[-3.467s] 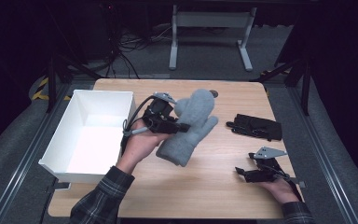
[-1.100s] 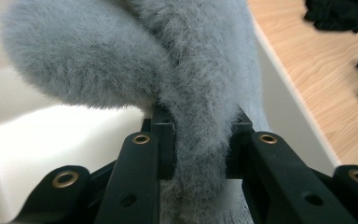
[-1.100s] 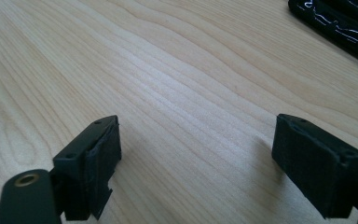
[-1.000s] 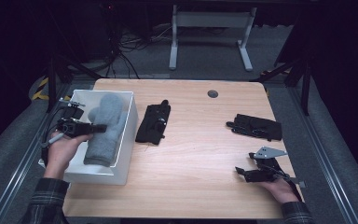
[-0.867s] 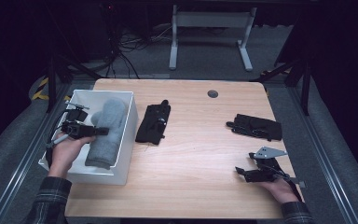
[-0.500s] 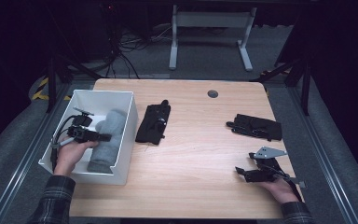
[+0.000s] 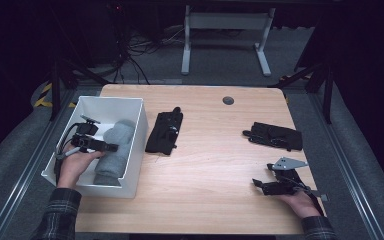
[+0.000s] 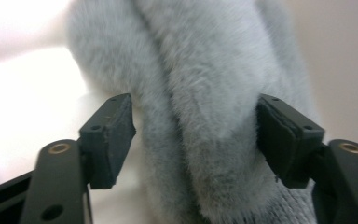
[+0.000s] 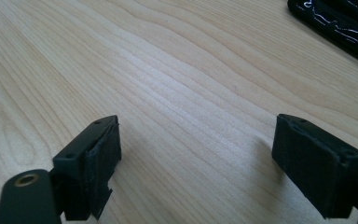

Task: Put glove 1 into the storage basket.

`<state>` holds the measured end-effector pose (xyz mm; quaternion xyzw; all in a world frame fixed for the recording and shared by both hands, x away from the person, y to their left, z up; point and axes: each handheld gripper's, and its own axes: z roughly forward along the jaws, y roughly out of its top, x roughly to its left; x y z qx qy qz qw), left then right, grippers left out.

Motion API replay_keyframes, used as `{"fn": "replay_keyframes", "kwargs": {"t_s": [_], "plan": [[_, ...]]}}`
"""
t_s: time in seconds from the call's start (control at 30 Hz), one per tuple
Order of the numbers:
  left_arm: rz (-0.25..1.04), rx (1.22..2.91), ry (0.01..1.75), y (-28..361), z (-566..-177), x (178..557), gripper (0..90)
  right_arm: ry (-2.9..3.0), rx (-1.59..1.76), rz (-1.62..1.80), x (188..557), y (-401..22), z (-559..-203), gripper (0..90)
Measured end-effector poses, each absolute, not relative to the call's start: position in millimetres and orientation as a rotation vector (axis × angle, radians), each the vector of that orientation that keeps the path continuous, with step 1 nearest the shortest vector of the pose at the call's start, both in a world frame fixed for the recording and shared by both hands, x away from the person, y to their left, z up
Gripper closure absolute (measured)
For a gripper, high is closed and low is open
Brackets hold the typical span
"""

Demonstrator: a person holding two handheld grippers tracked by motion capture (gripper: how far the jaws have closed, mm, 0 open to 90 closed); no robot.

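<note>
A grey fluffy mitten lies inside the white bin at the table's left. My left gripper is down in the bin with the mitten between its jaws. The jaws have just been opening: the left pad stands clear of the fur, and the right pad only brushes it. My right gripper rests open on the bare wood at the front right, with nothing between its pads.
One black glove lies just right of the bin, and another black glove lies at the right, beyond my right gripper. That glove's edge is at the top right in the right gripper view.
My left gripper carried the grey mitten from the table's middle into the bin, sank lower, and its jaws opened off the mitten. The right gripper has not moved.
</note>
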<state>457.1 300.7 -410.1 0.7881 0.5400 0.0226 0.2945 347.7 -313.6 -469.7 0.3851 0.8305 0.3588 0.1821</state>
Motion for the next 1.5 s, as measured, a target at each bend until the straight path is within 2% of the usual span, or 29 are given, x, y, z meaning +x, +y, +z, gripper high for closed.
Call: {"fn": "replay_keyframes", "kwargs": {"t_s": [0.47,0.77,1.13,1.5], "plan": [[0.171,2.071,1.257,280,-344,442,23.7,2.34,1.091,1.009,348,-313,-470,15.4],[0.182,2.05,1.08,242,-307,430,23.5,2.338,1.095,1.003,348,-313,-470,15.0],[0.164,2.103,0.932,179,-301,422,23.5,2.338,1.095,1.003,348,-313,-470,15.0],[0.147,2.125,0.821,124,-314,409,23.7,2.338,1.096,1.001,348,-313,-470,14.8]]}}
